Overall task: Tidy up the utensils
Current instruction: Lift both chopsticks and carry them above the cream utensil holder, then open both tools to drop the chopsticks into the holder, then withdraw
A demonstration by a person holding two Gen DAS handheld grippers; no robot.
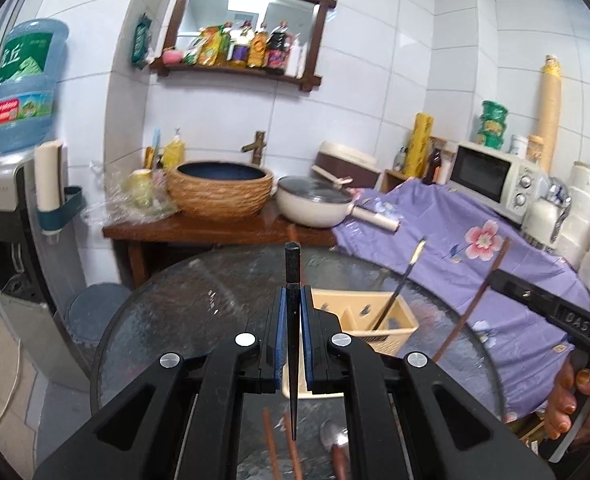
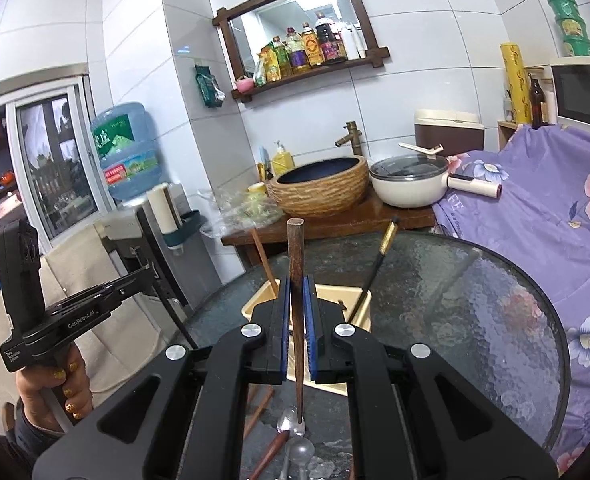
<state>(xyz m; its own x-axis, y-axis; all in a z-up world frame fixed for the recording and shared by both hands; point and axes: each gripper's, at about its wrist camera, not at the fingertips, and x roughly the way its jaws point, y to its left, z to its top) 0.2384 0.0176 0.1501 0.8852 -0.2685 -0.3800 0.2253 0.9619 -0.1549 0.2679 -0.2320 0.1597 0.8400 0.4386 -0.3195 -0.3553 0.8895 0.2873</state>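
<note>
Left wrist view.
- Left gripper [image 1: 294,308]: fingers [image 1: 280,336] closed tight on a black chopstick [image 1: 293,276]. The stick's long axis runs along the fingers; the blunt square end stands out past the tips toward the far wall, the tapered tip trails back under the gripper toward the person.
- Beige utensil caddy [image 1: 391,320]: on the glass table [image 1: 183,312], just beyond the fingertips and a little to their right. A second black chopstick with a gold band [image 1: 399,292] already stands in it, leaning up and to the right.
- Loose on the table under the gripper: brown chopsticks [image 1: 271,444] and a metal spoon [image 1: 335,438].
- Right gripper's body [image 1: 551,308] at the right edge, with a brown chopstick [image 1: 475,300] slanting across it, upper end to the right.

Right wrist view.
- Right gripper [image 2: 297,308]: fingers [image 2: 283,332] clamped on the brown chopstick [image 2: 295,256], thick end forward and up, thin tip back down near the spoons [image 2: 291,426].
- Caddy [image 2: 255,308]: directly beyond and below the fingertips, its compartments partly hidden by the fingers; a brown stick [image 2: 263,256] also leans at its left side.
- Left hand [image 2: 55,388] low at the left, gripping its handle.

Judgement: both sticks are carried and neither is yet in the caddy. Each must tip from roughly level toward upright, thin end down. The right gripper looks more squarely lined up with the caddy.
</note>
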